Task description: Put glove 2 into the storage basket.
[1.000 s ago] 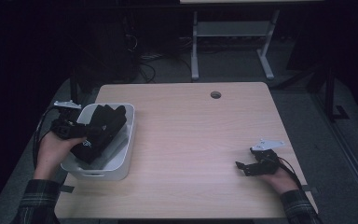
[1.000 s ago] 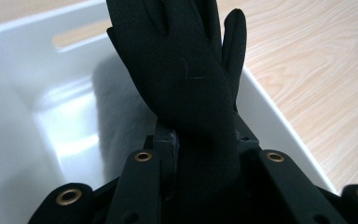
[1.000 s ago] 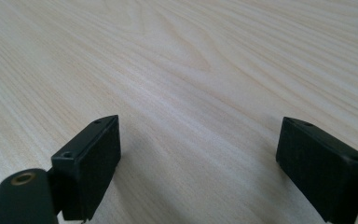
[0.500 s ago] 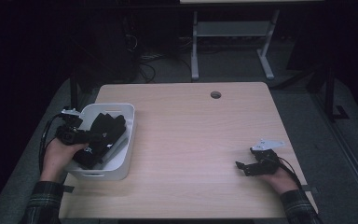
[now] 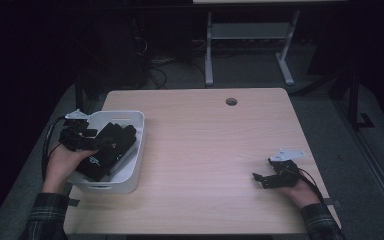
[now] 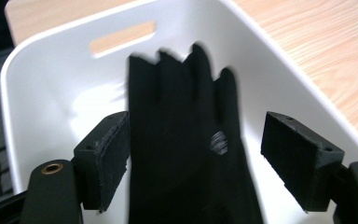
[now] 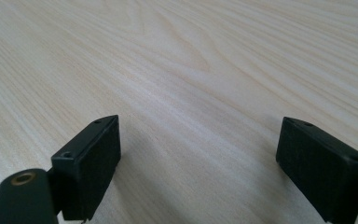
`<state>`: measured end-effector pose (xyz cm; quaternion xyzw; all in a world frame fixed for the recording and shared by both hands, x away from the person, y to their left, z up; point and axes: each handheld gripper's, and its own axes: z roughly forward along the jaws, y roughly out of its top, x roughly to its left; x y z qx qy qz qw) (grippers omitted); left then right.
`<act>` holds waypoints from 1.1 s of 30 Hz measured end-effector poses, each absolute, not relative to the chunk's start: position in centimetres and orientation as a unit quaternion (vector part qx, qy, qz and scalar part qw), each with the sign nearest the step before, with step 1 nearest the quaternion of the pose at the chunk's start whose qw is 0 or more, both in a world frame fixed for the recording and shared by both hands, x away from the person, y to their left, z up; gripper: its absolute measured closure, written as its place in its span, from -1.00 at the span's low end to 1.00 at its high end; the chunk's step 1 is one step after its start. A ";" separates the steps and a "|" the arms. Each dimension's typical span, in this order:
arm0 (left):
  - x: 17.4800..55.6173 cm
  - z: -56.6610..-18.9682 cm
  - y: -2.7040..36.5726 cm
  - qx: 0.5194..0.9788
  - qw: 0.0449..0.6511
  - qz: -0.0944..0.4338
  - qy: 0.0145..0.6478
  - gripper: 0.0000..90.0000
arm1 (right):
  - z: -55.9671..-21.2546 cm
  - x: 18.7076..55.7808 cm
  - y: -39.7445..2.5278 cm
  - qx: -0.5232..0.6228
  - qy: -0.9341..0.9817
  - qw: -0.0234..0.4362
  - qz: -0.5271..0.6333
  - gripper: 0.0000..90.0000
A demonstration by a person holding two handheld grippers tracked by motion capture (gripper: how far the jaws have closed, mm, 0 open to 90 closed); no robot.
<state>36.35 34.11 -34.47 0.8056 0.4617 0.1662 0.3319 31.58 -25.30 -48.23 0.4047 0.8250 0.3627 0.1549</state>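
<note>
A white bin [image 5: 134,159] stands at the table's left with black gloves [image 5: 107,150] piled in it. My left gripper [image 5: 86,139] reaches over the bin's left rim, just above the gloves. In the left gripper view its jaws [image 6: 196,163] are open, and a black glove [image 6: 182,116] lies between them, fingers pointing away, inside the bin [image 6: 51,84]. The glove's edge is close to the left jaw pad. My right gripper [image 5: 262,179] rests low near the table's front right; it is open [image 7: 198,158] with bare wood between the jaws.
The wooden table [image 5: 215,145] has a small round cable hole [image 5: 231,101] near its far edge. A white metal stand [image 5: 245,45] and cables are on the floor behind the table.
The left gripper has dipped a little toward the person and into the bin, and the gloves have shifted with it. The right gripper has stayed put.
</note>
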 end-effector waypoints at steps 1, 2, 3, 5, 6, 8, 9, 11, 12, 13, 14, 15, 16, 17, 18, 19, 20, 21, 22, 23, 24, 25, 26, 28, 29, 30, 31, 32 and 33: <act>36.3 -34.3 33.6 0.806 0.338 0.167 0.456 -0.49 | -48.2 31.6 -25.3 0.404 0.825 0.155 0.363 -0.70; 36.3 -34.1 33.2 0.806 0.343 0.166 0.452 -0.49 | -48.2 31.6 -25.3 0.405 0.825 0.155 0.363 -0.70; 36.4 -34.0 32.9 0.807 0.346 0.164 0.449 -0.50 | -48.2 31.6 -25.3 0.404 0.825 0.155 0.363 -0.70; 36.4 -33.8 32.0 0.808 0.356 0.162 0.441 -0.50 | -48.2 31.5 -25.3 0.407 0.824 0.153 0.362 -0.70; 36.4 -33.7 31.6 0.809 0.360 0.161 0.436 -0.51 | -48.2 31.5 -25.3 0.408 0.824 0.153 0.362 -0.70; 36.4 -33.5 30.7 0.809 0.369 0.158 0.429 -0.51 | -48.2 31.5 -25.3 0.408 0.824 0.153 0.362 -0.70; 36.5 -33.4 30.3 0.812 0.371 0.158 0.423 -0.51 | -48.2 31.5 -25.3 0.408 0.824 0.153 0.362 -0.70; 36.5 -33.3 29.5 0.814 0.376 0.156 0.414 -0.52 | -48.2 31.5 -25.3 0.408 0.824 0.153 0.362 -0.70; 36.5 -33.2 29.1 0.815 0.379 0.155 0.411 -0.52 | -48.2 31.5 -25.3 0.408 0.824 0.153 0.362 -0.70; 36.5 -33.2 28.8 0.815 0.381 0.155 0.407 -0.52 | -48.2 31.5 -25.3 0.408 0.824 0.153 0.362 -0.70; 36.5 -33.1 28.3 0.816 0.385 0.153 0.404 -0.52 | -48.2 31.5 -25.3 0.408 0.824 0.153 0.362 -0.70; 36.6 -33.1 27.9 0.816 0.388 0.150 0.400 -0.52 | -48.2 31.5 -25.3 0.408 0.824 0.153 0.362 -0.70; 36.6 -33.1 27.6 0.817 0.390 0.148 0.398 -0.52 | -48.2 31.5 -25.3 0.408 0.824 0.153 0.362 -0.70; 36.6 -33.0 27.2 0.819 0.390 0.147 0.394 -0.53 | -48.2 31.5 -25.3 0.408 0.824 0.153 0.362 -0.70; 36.7 -33.0 26.9 0.823 0.390 0.148 0.386 -0.53 | -48.2 31.5 -25.3 0.408 0.824 0.153 0.362 -0.70; 36.6 -33.0 26.5 0.823 0.392 0.146 0.386 -0.53 | -48.2 31.5 -25.3 0.408 0.824 0.153 0.362 -0.70; 36.7 -33.0 26.1 0.823 0.393 0.144 0.382 -0.53 | -48.2 31.5 -25.3 0.408 0.824 0.153 0.362 -0.70; 36.6 -33.0 25.6 0.825 0.395 0.142 0.378 -0.53 | -48.2 31.5 -25.3 0.408 0.824 0.153 0.362 -0.70; 36.6 -33.1 25.3 0.824 0.399 0.142 0.376 -0.53 | -48.2 31.5 -25.3 0.407 0.824 0.153 0.362 -0.70; 36.6 -33.0 25.0 0.828 0.397 0.141 0.371 -0.53 | -48.2 31.5 -25.3 0.408 0.824 0.153 0.362 -0.70; 36.6 -33.1 24.6 0.828 0.400 0.139 0.369 -0.53 | -48.2 31.5 -25.3 0.407 0.824 0.153 0.362 -0.70; 36.6 -33.1 24.2 0.828 0.403 0.136 0.365 -0.53 | -48.2 31.5 -25.3 0.406 0.824 0.154 0.362 -0.70; 36.6 -33.2 23.8 0.830 0.403 0.133 0.361 -0.53 | -48.2 31.5 -25.3 0.407 0.824 0.154 0.362 -0.70; 36.5 -33.4 23.0 0.832 0.406 0.130 0.355 -0.53 | -48.2 31.6 -25.3 0.406 0.824 0.155 0.363 -0.70; 36.5 -33.5 22.7 0.833 0.407 0.128 0.351 -0.53 | -48.2 31.6 -25.3 0.406 0.824 0.155 0.363 -0.70; 36.4 -33.7 22.3 0.834 0.409 0.126 0.349 -0.53 | -48.2 31.5 -25.3 0.406 0.824 0.154 0.363 -0.70; 36.3 -33.9 21.8 0.835 0.410 0.122 0.346 -0.54 | -48.2 31.6 -25.3 0.406 0.824 0.155 0.363 -0.70; 36.3 -34.0 21.5 0.834 0.413 0.119 0.345 -0.54 | -48.2 31.5 -25.3 0.406 0.824 0.154 0.363 -0.70; 36.2 -34.2 21.0 0.838 0.412 0.118 0.338 -0.54 | -48.2 31.6 -25.3 0.406 0.824 0.155 0.363 -0.70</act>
